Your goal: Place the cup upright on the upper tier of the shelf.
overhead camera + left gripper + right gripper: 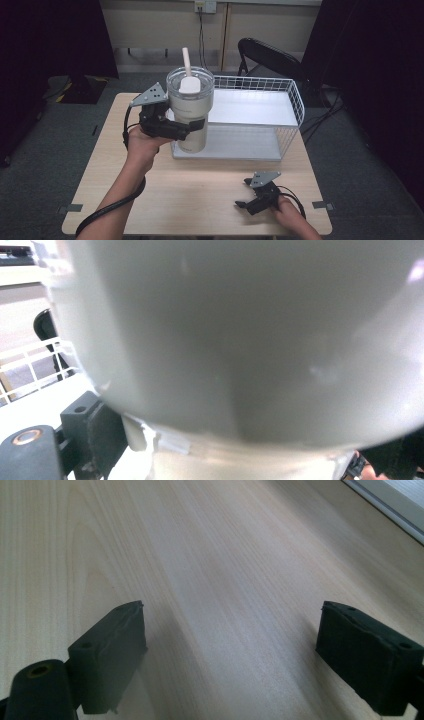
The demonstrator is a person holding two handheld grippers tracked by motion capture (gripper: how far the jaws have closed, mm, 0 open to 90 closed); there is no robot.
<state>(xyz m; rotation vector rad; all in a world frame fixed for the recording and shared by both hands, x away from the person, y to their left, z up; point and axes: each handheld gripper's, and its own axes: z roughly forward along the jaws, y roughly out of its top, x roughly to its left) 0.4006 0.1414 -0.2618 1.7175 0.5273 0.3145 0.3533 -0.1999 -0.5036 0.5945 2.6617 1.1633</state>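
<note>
A pale wood table (200, 200) holds a wire basket (295, 107); the left gripper (192, 127) clamps a smooth, likely heavy tumbler (190, 107) mid-body at the basket's front-left corner, while the right gripper (245, 200) rests agape

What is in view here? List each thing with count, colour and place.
tumbler: one, pale grey, with clear lid and straw, at the rack's front left corner
rack: one, white wire with two shelves, far half of the table
table: one, light wood
chair: one, black, behind the table
left gripper: one, black, shut on the tumbler
right gripper: one, black, open, low over the table's near right
</note>
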